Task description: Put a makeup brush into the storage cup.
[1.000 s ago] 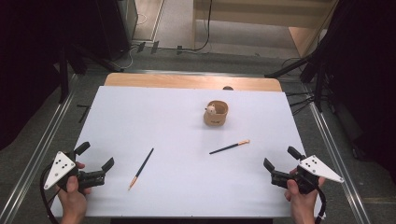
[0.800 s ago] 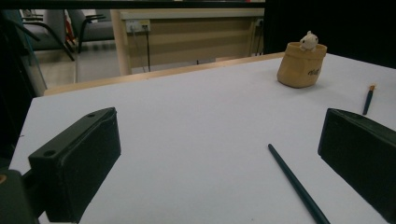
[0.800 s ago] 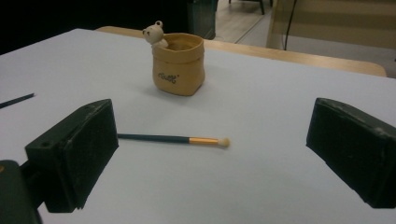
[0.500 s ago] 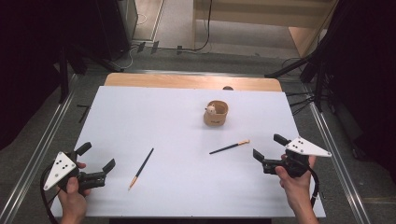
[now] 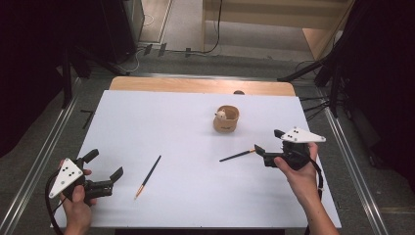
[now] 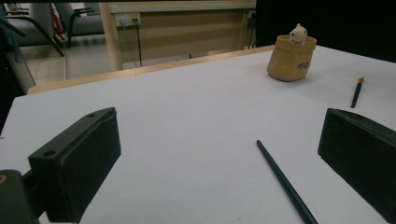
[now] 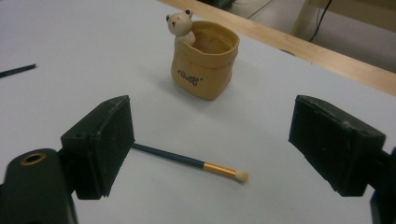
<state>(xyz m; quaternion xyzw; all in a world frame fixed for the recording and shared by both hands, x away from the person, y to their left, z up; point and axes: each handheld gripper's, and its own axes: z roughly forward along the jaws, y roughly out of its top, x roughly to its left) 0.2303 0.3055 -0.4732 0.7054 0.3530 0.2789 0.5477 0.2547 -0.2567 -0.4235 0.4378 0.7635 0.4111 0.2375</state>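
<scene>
Both grippers gape empty; right gripper (image 5: 269,147) straddles a brush (image 7: 187,161) near the desk's (image 5: 171,107) right edge, seemingly about to lower and clamp it.

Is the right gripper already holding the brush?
No. The right gripper is open, and the brush lies on the table between its jaws.

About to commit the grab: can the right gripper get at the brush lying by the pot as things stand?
Probably yes. The right gripper is open, and the brush lies flat on bare table between its jaws, apart from the pot.
</scene>
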